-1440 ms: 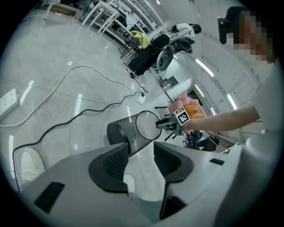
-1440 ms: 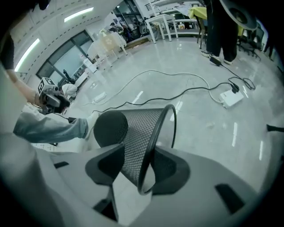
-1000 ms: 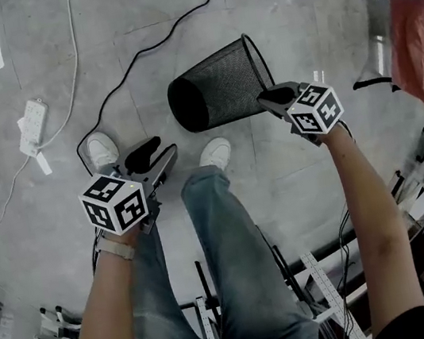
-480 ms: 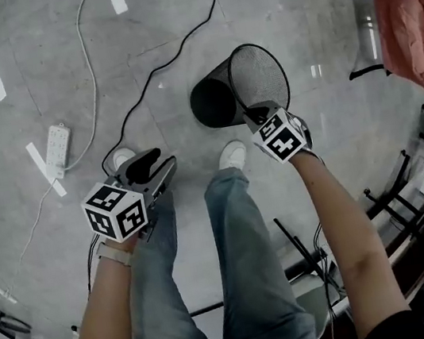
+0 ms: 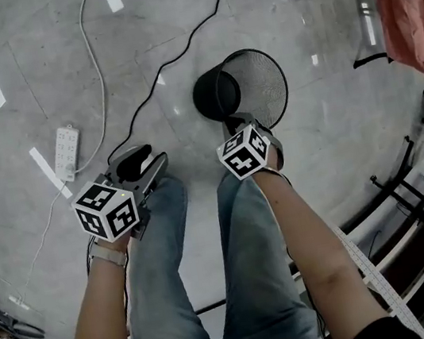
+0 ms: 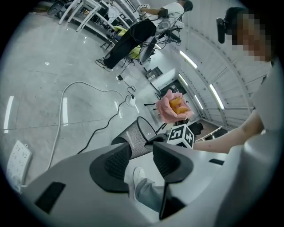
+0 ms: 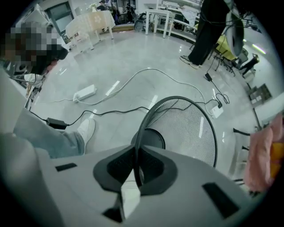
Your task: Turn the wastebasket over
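Grips the wastebasket (image 5: pixel 260 84) by the near arc of its rim with the right gripper (image 5: pixel 239 123) — pads pressed together on the thin wire, mesh wall just beyond. Finds the basket at upper centre of the head view, mouth turned up toward the camera, dark base (image 5: pixel 215 94) showing through the opening and offset a little toward the left of the frame. Puts the long axis running down and away from the clamped jaws, close to vertical with a slight lean, base end toward the floor (image 5: pixel 41 64); cannot tell whether the base touches it.

Carries the left gripper (image 5: pixel 140 162) at lower left, well apart from the basket, jaws parted and empty — only a shoe (image 6: pixel 134 175) and a denim leg (image 6: pixel 148 197) beyond them.

Leaves the right hand as the nearer one by far, so probably calls for lowering along that axis until the base sits flat, then letting go of the rim. Risks a tip toward the left of the frame if released while leaning.
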`<control>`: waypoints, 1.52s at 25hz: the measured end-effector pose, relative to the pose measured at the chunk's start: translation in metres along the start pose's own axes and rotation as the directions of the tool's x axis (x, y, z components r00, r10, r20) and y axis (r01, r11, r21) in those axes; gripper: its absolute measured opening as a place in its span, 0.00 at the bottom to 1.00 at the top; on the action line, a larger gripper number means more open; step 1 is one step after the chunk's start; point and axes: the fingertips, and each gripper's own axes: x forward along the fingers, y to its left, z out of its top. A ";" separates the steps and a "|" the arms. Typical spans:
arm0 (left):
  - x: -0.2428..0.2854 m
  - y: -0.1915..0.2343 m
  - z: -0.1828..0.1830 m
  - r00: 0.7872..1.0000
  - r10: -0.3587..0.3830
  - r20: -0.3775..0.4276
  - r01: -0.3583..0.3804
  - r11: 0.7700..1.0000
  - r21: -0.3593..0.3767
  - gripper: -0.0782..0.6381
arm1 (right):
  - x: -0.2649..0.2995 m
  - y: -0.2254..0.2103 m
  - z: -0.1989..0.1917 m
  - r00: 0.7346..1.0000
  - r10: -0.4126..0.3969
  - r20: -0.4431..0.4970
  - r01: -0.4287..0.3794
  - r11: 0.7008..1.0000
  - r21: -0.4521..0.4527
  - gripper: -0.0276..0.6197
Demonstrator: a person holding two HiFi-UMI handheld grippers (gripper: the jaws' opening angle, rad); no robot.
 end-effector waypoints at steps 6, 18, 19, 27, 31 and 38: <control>-0.015 0.012 -0.011 1.000 0.000 0.004 0.000 1.000 -0.007 0.35 | 0.011 0.017 0.014 0.999 -0.052 0.004 0.052 0.994 0.093 0.09; -0.029 0.029 -0.028 0.999 0.021 0.041 -0.019 0.998 -0.052 0.35 | 0.037 0.049 0.028 0.992 -0.117 -0.037 0.122 0.976 0.181 0.11; -0.030 0.030 -0.028 0.999 0.022 0.046 -0.020 0.998 -0.053 0.35 | 0.037 0.049 0.029 0.991 -0.131 -0.038 0.136 0.973 0.188 0.11; -0.040 0.035 -0.032 0.998 0.036 0.059 -0.033 0.998 -0.056 0.35 | 0.038 0.045 0.031 0.976 -0.215 -0.034 0.217 0.959 0.183 0.13; -0.044 0.028 -0.027 0.998 0.024 0.064 -0.021 0.999 -0.044 0.35 | 0.029 0.036 0.038 0.980 -0.199 0.014 0.191 0.959 0.207 0.30; -0.049 -0.023 -0.007 0.999 -0.037 0.033 0.036 0.999 0.037 0.35 | -0.035 0.015 0.038 0.977 -0.176 0.119 0.142 0.958 0.249 0.41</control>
